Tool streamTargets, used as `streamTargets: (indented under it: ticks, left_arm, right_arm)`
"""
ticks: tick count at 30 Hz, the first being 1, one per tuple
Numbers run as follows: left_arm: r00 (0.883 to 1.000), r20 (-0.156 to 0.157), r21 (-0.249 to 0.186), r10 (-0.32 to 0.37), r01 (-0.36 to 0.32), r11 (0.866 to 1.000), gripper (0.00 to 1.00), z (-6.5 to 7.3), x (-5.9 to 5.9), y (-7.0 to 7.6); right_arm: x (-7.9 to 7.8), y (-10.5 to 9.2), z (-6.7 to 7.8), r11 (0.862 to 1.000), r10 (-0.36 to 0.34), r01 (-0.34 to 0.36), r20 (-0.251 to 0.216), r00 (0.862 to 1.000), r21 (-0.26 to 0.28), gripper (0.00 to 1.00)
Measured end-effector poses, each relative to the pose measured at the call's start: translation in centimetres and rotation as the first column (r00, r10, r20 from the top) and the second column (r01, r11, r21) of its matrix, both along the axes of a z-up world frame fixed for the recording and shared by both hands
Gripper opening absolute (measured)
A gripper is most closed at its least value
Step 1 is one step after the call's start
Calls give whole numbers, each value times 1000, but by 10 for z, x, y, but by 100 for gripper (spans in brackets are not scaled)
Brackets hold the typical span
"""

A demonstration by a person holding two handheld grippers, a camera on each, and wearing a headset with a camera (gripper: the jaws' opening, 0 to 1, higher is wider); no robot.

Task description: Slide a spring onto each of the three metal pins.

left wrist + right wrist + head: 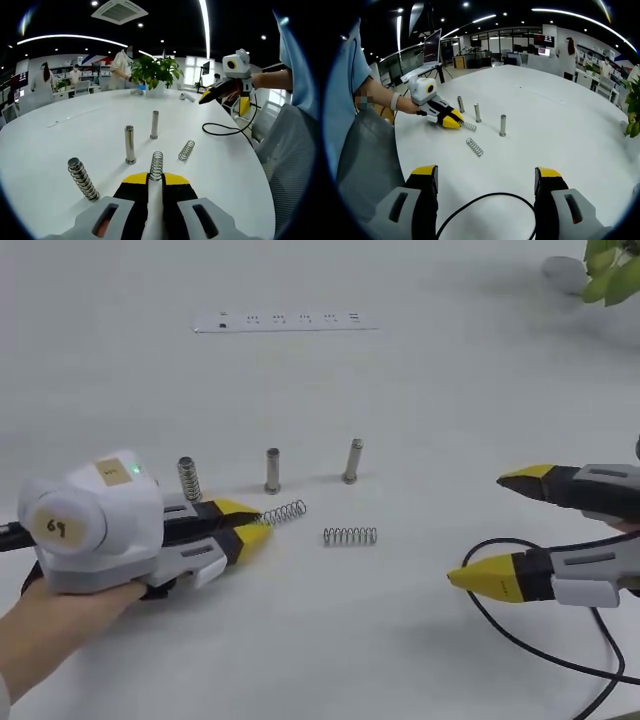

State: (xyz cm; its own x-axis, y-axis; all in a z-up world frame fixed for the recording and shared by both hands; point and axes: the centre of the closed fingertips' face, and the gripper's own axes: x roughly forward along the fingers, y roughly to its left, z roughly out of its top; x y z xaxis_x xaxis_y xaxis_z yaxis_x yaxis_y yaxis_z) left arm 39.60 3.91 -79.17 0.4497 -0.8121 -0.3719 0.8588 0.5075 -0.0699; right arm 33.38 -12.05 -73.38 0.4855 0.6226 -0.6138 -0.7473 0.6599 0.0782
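Three metal pins stand in a row on the white table. The left pin (188,480) wears a spring; the middle pin (272,470) and right pin (353,461) are bare. My left gripper (255,523) lies low just in front of the row, shut on one end of a spring (283,512) that sticks out toward the middle pin (130,145). In the left gripper view that spring (156,166) rises from between the jaws. A loose spring (350,535) lies flat in front of the right pin. My right gripper (485,530) hovers wide open, holding nothing, off to the right.
A white power strip (285,321) lies at the far side of the table. A potted plant (612,270) stands at the far right corner. A black cable (520,635) loops on the table under the right gripper.
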Motion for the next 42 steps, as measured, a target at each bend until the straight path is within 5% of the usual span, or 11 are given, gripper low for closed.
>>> streamTargets:
  ticks: [16, 26, 42]
  left_arm:
    - [1000, 30, -46, 1, 0, 999, 2, 32, -17, 0]
    - [998, 57, -73, -5, 10, 997, 2, 57, -32, 8]
    - [996, 63, -83, -56, 61, 995, 2, 73, -54, 17]
  right_arm:
    - [7, 20, 17, 997, 7, -9, 32, 999, 82, 73]
    - [9, 45, 26, 992, 70, -75, 53, 996, 101, 73]
    - [9, 76, 35, 976, 182, -188, 56, 982, 110, 67]
